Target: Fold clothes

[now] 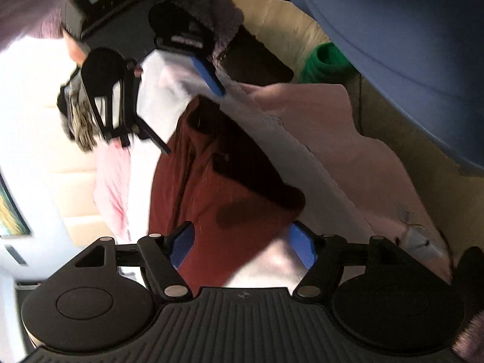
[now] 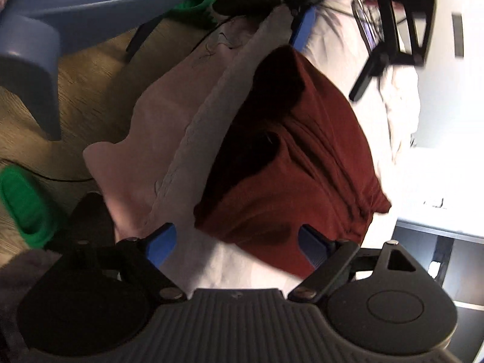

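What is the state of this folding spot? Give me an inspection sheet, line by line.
Surface: white fabric lies under the work; what bears it is hidden.
Job's things: dark red garment, bunched and creased, stretched between the two claws; pale pink cloth beside it.
Clutter: green ridged items on the floor.
Grippers: left claw open, red fabric between its pads; right claw open, facing it across the garment.
Cables: thin black cable runs over the floor.
Surroundings: wooden floor; large blue plastic piece beside the cloth. Both views are motion-blurred.
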